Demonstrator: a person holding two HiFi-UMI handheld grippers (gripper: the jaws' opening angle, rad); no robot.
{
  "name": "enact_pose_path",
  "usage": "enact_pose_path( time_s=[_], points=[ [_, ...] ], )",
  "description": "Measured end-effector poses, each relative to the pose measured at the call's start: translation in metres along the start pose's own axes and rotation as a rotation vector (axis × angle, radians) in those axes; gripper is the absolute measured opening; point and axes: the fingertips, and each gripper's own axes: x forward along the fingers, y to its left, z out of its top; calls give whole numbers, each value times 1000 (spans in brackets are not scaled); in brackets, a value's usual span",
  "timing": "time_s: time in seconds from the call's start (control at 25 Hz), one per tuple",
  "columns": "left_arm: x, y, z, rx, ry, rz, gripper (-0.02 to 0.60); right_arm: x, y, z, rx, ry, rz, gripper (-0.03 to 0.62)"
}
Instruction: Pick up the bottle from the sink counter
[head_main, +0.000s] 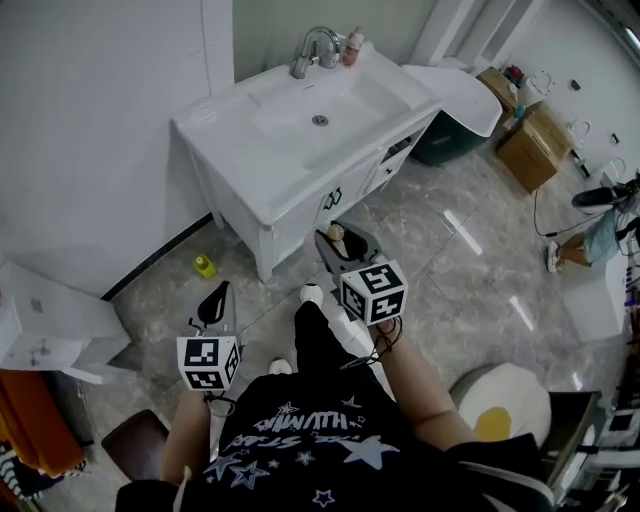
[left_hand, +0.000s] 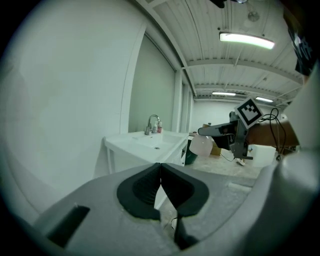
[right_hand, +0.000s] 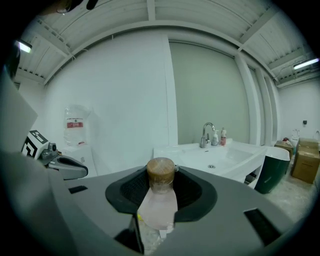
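Pressed from both sides on a clear, pinkish bottle (right_hand: 160, 200) with a brown cap (right_hand: 160, 172): the pads of the right gripper (right_hand: 161, 186), seen plainly in the right gripper view. Only that cap visible from the head view, poking up between the grey jaws just in front of the white sink counter (head_main: 230, 150), off its top and above the floor. Closed pad to pad on nothing: the left gripper (left_hand: 160, 186), held lower and left of the counter's front. Bottle seen side-on from the left gripper view only. On the counter's far edge, a chrome faucet (head_main: 315, 45) and small bottles (head_main: 352, 45) beside it. Below, grey marble-look floor (head_main: 450, 260); a yellow-green object (head_main: 204, 265) by the counter's left foot. Right of the counter, a green bin (head_main: 445, 140) and cardboard boxes (head_main: 530, 140). Plain white wall (head_main: 90, 130) to the counter's left.
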Motion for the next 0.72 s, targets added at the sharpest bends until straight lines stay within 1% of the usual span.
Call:
enact_pose_path(
  time_s=[0.2, 0.32, 0.48, 0.72],
  points=[
    [-23, -35, -24, -1, 29, -70, 17, -59, 11, -28, 31, 25, -54, 141],
    [-30, -53, -30, 14, 38, -103, 17, -84, 8, -41, 46, 39, -85, 141],
    [-32, -65, -32, 16, 40, -109, 17, -105, 1, -47, 52, 35, -106, 141],
    [-42, -100, -43, 21, 50, -95, 17, -153, -3, -62, 45, 37, -97, 141]
  ],
)
